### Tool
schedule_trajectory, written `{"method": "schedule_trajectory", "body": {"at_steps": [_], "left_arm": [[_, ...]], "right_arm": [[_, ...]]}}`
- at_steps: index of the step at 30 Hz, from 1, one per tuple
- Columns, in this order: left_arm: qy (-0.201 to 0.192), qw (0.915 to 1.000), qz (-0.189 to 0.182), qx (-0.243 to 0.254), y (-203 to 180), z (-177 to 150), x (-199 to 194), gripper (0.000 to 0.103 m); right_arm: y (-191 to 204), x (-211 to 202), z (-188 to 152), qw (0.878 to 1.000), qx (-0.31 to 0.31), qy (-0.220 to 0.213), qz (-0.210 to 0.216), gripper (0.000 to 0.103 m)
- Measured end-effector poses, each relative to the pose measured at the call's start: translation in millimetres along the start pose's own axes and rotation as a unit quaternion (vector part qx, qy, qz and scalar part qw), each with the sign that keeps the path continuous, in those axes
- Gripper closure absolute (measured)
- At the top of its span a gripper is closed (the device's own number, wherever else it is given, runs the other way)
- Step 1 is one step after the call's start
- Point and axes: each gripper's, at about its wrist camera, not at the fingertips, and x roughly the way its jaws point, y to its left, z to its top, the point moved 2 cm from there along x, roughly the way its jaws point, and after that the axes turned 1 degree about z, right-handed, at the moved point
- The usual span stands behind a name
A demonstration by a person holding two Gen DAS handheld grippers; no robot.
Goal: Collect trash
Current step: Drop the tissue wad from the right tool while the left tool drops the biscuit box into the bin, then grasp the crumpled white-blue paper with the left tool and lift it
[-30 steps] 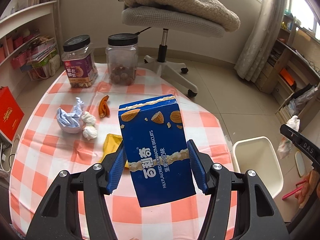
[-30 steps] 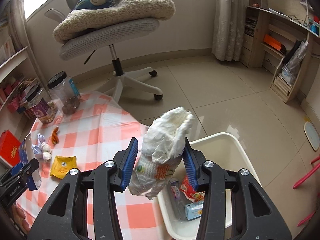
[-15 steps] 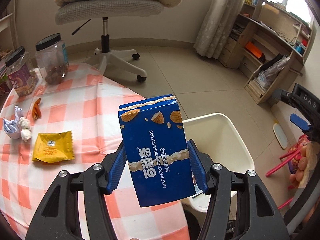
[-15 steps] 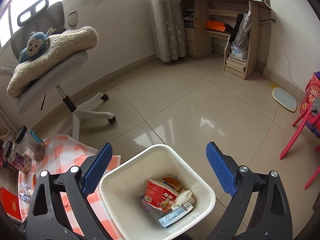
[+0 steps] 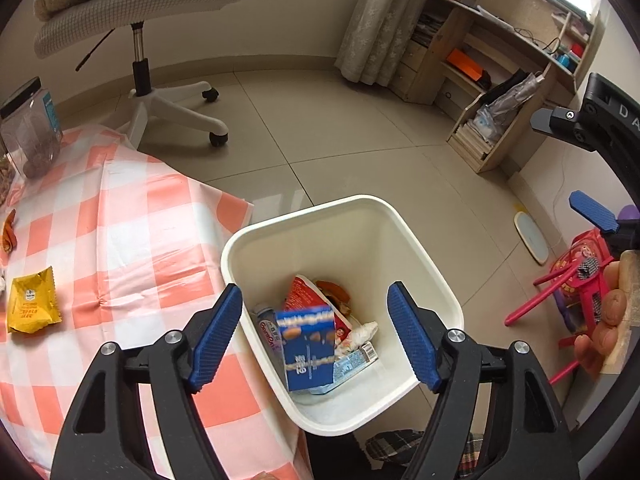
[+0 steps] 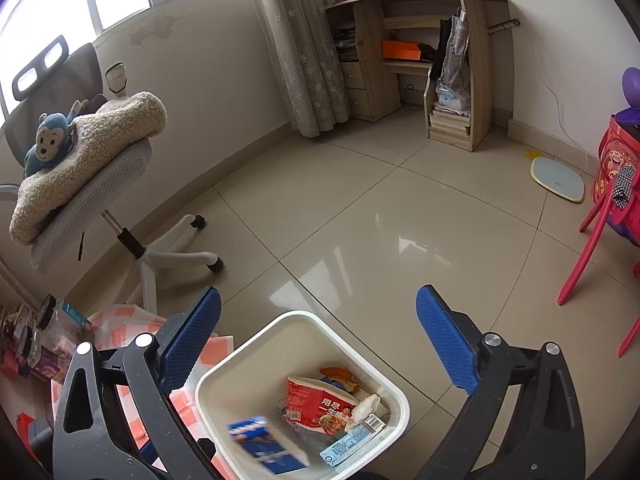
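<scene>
The white trash bin (image 5: 420, 248) stands on the floor beside the table. A blue biscuit box (image 5: 308, 350) drops into it, blurred, free of the pads. My left gripper (image 5: 314, 292) hangs over the bin, jaws opening, pads clear of the box. My right gripper (image 6: 318, 296) is also above the bin (image 6: 248, 360), jaws opening wide with nothing between them. The blue box (image 6: 264, 444) shows at the bin's near side, by a red wrapper (image 6: 320, 404) and other trash. A yellow packet (image 5: 32, 300) and an orange peel (image 5: 8, 232) lie on the checked tablecloth (image 5: 120, 220).
A jar (image 5: 30, 132) stands at the table's far edge. An office chair (image 5: 160, 40) with a blanket is behind the table. A red child's chair (image 6: 592, 232) and a wooden shelf unit (image 6: 452, 80) stand to the right. A hand (image 5: 604, 320) shows at the right edge.
My left gripper swung right from over the table to above the bin and let go of the blue box. My right gripper dropped the white crumpled bag into the bin and opened wide.
</scene>
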Motion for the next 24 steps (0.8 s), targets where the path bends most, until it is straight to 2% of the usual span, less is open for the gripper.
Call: {"method": "schedule_trajectory", "body": {"at_steps": [6, 13, 20, 24], "left_arm": [[-0.019, 0.9985, 0.045, -0.024, 36, 7, -14, 0.022], [-0.05, 0.9915, 0.101, -0.065, 93, 18, -39, 0.015], [-0.042, 0.9771, 0.175, -0.114, 167, 18, -51, 0.014], [-0.031, 0.9634, 0.223, -0.145, 220, 13, -56, 0.014]], "right_arm": [[21, -2, -8, 0.999, -0.036, -0.006, -0.011, 0.007], [68, 1, -28, 0.994, -0.11, 0.002, -0.015, 0.007], [117, 8, -50, 0.986, -0.156, 0.046, 0.026, 0.007], [146, 11, -64, 0.98, -0.184, 0.059, 0.037, 0.007]]}}
